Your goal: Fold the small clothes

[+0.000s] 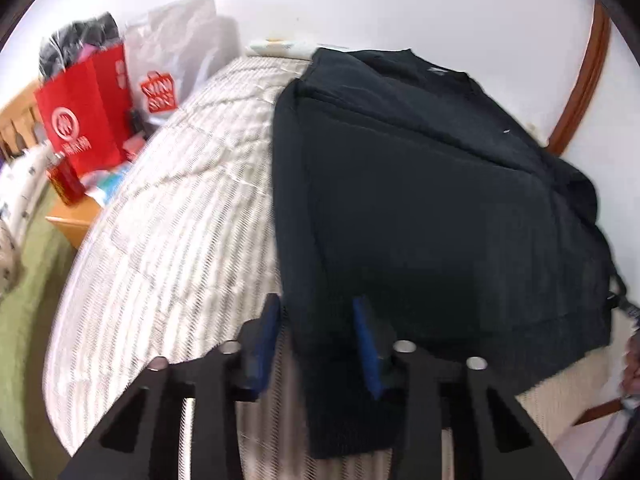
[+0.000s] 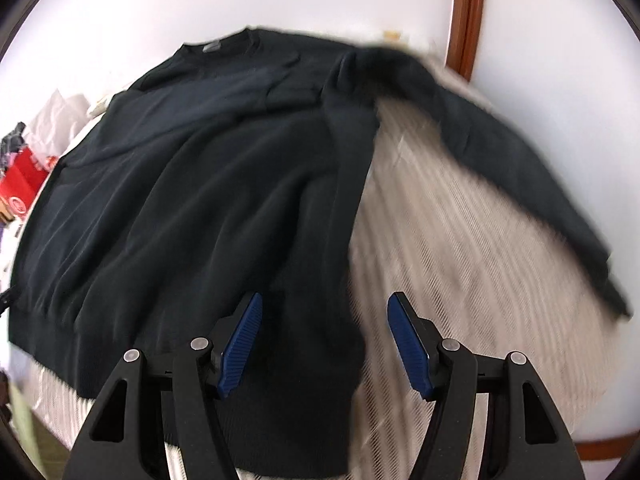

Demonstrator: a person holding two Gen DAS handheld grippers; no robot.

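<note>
two grippers' fingers spread, left gripper and right gripper each straddling black sweater hem, gripping nothing

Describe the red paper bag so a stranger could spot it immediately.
Start at the quilted cream bed carrying the dark sweater. Off its far left edge, clutter sits on a low wooden table. The red paper bag stands tallest there, bearing a white circular logo, unlike the white plastic bag beside it.

Striped white mattress on bed; beside it a wooden nightstand carrying red paper bag, white plastic bag, red bottle; green floor.
</note>
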